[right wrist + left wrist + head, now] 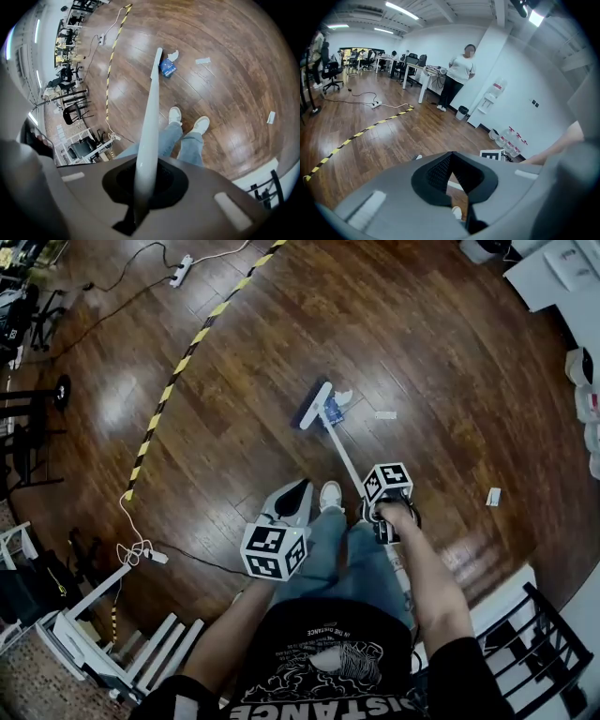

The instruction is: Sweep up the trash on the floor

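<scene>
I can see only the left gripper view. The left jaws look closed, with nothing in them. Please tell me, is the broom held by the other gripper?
Observer: Yes. The right gripper is shut on the broom handle, which runs forward and down, away from the person.
Operator: Thank you. Is there trash near the broom head?
Observer: A blue wrapper and a white crumpled scrap lie right beside the broom head, on its right side.
Operator: Is other trash farther away?
Observer: Two pieces. A white strip lies a little right of the wrapper, apart from it, and a small white scrap lies much farther right.
</scene>
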